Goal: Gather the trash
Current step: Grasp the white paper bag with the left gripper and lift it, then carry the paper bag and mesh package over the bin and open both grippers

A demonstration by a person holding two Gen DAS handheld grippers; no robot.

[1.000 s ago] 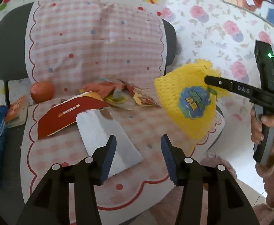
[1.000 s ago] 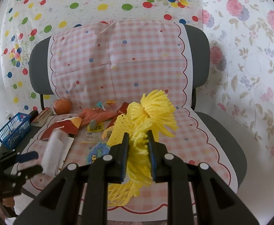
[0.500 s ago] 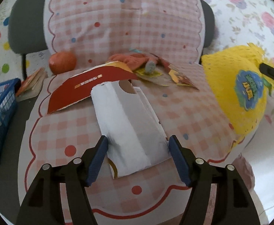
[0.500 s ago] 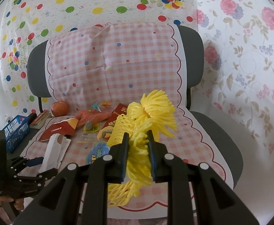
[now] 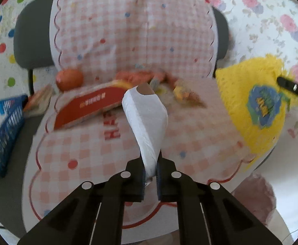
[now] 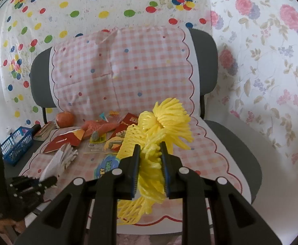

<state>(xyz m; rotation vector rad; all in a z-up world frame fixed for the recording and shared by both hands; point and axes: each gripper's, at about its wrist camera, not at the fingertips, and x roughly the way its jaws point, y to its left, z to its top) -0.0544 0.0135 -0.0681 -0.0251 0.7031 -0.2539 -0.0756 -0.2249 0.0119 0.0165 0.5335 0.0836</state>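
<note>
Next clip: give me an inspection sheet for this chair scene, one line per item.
Surface: chair seat under pink checked cloth.
Job's things: white paper bag lifted; yellow mesh bag held up.
Clutter: red envelope, wrappers, orange fruit, blue basket.
Grippers: left gripper shut on paper bag; right gripper shut on mesh bag.
Cables: nothing seen.
Surroundings: dotted and floral sheets.

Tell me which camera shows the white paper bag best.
Left wrist view: the white paper bag fills the centre, pinched at its near end by the left gripper. The right wrist view shows it small and crumpled at the far left.
</note>
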